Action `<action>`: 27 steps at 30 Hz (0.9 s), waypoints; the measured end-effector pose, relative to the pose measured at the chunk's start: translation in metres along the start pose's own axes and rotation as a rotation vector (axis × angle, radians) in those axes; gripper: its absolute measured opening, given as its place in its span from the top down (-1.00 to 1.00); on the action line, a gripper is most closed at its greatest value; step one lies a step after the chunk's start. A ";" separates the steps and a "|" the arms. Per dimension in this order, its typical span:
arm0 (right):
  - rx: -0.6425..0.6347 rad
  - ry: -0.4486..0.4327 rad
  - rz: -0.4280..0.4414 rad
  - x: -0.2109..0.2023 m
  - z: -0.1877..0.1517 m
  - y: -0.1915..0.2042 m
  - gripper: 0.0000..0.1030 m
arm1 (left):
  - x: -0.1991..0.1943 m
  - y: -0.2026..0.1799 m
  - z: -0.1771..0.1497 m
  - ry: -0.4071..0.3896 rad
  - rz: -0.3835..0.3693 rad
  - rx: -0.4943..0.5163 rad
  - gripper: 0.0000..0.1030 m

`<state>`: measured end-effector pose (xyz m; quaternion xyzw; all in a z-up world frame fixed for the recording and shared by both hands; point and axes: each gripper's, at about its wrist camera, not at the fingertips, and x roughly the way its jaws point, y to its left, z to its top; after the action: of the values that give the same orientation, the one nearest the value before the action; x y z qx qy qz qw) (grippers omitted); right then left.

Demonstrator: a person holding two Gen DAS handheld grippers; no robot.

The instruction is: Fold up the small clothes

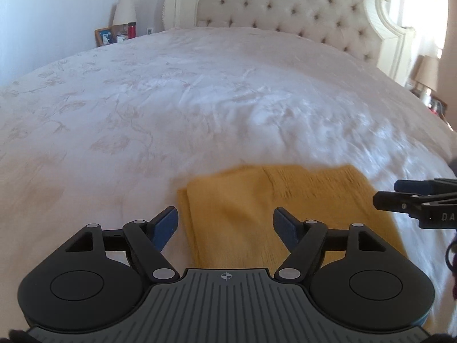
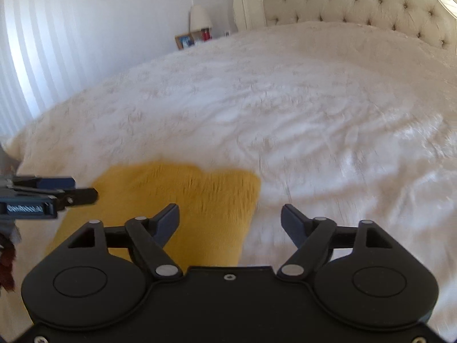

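A mustard-yellow cloth (image 1: 274, 205) lies folded flat on the white bedspread (image 1: 171, 100) near the bed's front edge. My left gripper (image 1: 225, 220) is open and empty, hovering over the cloth's left part. The right gripper's fingers (image 1: 400, 197) show from the side at the cloth's right edge. In the right wrist view the cloth (image 2: 182, 200) lies to the lower left, and my right gripper (image 2: 230, 218) is open and empty above its right edge. The left gripper's fingers (image 2: 57, 194) come in from the left there.
A tufted cream headboard (image 1: 285, 8) stands at the far end of the bed. A nightstand with a lamp (image 1: 124, 11), a picture frame and a red bottle is at the far left. Another lamp (image 1: 427, 74) stands at the right. White curtains (image 2: 34, 57) hang at the left.
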<state>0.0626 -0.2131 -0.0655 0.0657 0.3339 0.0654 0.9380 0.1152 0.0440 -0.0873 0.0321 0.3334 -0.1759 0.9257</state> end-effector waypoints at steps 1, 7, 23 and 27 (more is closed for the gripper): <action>-0.006 0.019 -0.011 -0.002 -0.004 0.001 -0.57 | -0.004 -0.001 -0.006 0.010 0.001 0.007 -0.41; 0.107 0.115 -0.056 -0.007 -0.032 -0.014 -0.80 | -0.004 0.007 -0.041 0.073 0.031 0.000 -0.46; 0.070 0.286 -0.063 -0.037 -0.060 0.029 -0.99 | -0.042 -0.007 -0.081 0.103 0.009 -0.039 -0.44; 0.084 0.262 -0.060 -0.049 -0.064 0.029 -0.99 | -0.049 -0.009 -0.080 0.086 0.013 -0.065 -0.44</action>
<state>-0.0179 -0.1873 -0.0790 0.0857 0.4578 0.0312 0.8844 0.0288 0.0650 -0.1182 0.0120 0.3780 -0.1573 0.9123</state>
